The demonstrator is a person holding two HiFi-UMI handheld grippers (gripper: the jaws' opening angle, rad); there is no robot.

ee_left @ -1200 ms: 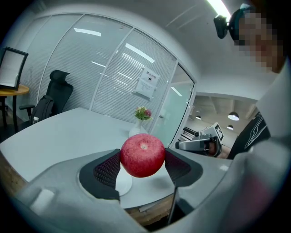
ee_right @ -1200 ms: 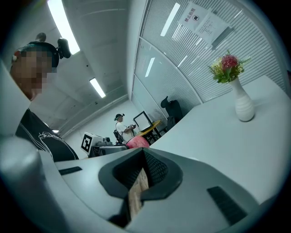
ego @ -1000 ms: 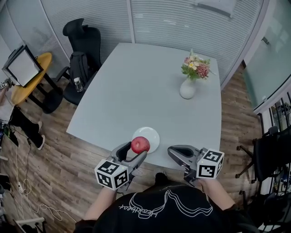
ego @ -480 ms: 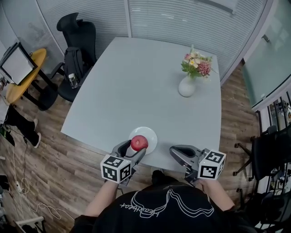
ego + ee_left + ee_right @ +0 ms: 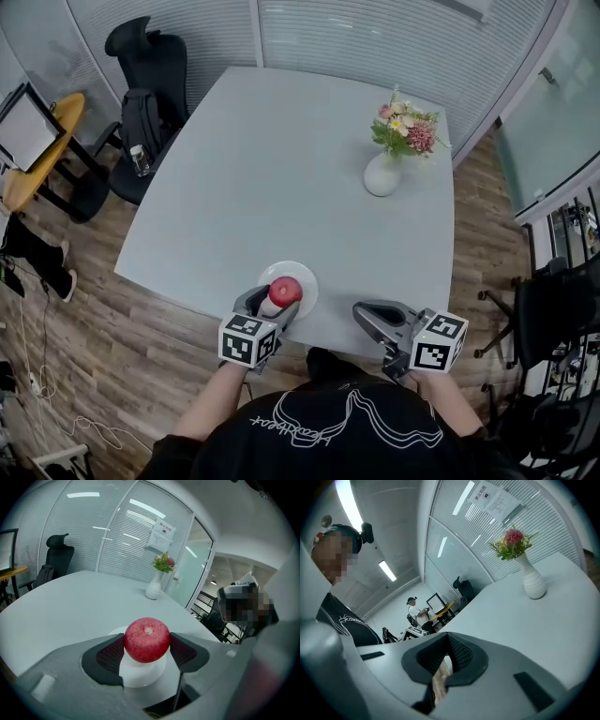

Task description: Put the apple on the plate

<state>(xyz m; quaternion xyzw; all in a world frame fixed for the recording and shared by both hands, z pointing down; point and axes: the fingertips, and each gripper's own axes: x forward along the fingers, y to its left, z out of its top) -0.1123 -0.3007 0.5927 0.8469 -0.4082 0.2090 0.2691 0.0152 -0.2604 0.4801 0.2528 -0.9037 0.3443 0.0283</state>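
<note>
**Two grippers checked, one loaded**

Noted round red apple (image 5: 146, 639) clamped between both pads of left gripper (image 5: 277, 302), directly over small round white plate (image 5: 303, 277); contact with plate not determinable. Located plate at 6 o'clock edge of pale grey table (image 5: 281, 169). Found right gripper (image 5: 367, 317) at 3 o'clock of plate, jaws drawn together, nothing between them. Recorded white ceramic vase of flowers (image 5: 382, 174) at 1 o'clock of plate, well apart.
</note>
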